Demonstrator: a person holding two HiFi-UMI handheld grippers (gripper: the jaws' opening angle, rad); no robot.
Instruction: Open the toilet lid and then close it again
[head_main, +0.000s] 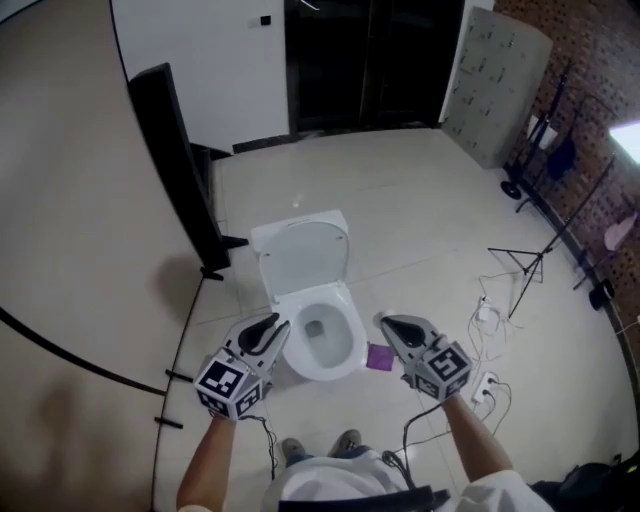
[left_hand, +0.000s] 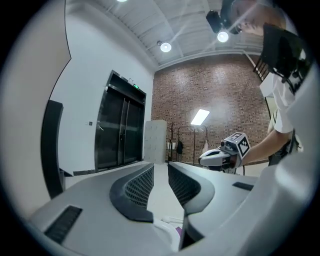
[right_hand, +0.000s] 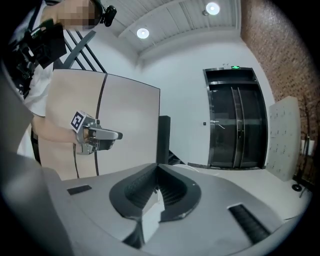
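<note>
The white toilet (head_main: 310, 300) stands on the tiled floor with its lid (head_main: 305, 255) raised against the tank and the bowl (head_main: 322, 335) uncovered. My left gripper (head_main: 278, 327) hovers by the bowl's left rim, jaws a little apart with nothing between them; in the left gripper view (left_hand: 160, 175) floor shows through the gap. My right gripper (head_main: 387, 323) is to the right of the bowl, shut and empty, its pads together in the right gripper view (right_hand: 156, 175). Neither gripper touches the toilet. Each gripper also shows in the other's view: the right gripper (left_hand: 202, 159), the left gripper (right_hand: 118, 135).
A purple object (head_main: 380, 357) lies on the floor right of the bowl. A tall black panel (head_main: 180, 170) stands to the left of the toilet. Cables and a power strip (head_main: 486, 384) lie at the right, near a tripod stand (head_main: 525, 265). Dark elevator doors (head_main: 370, 60) and grey lockers (head_main: 495, 85) lie beyond.
</note>
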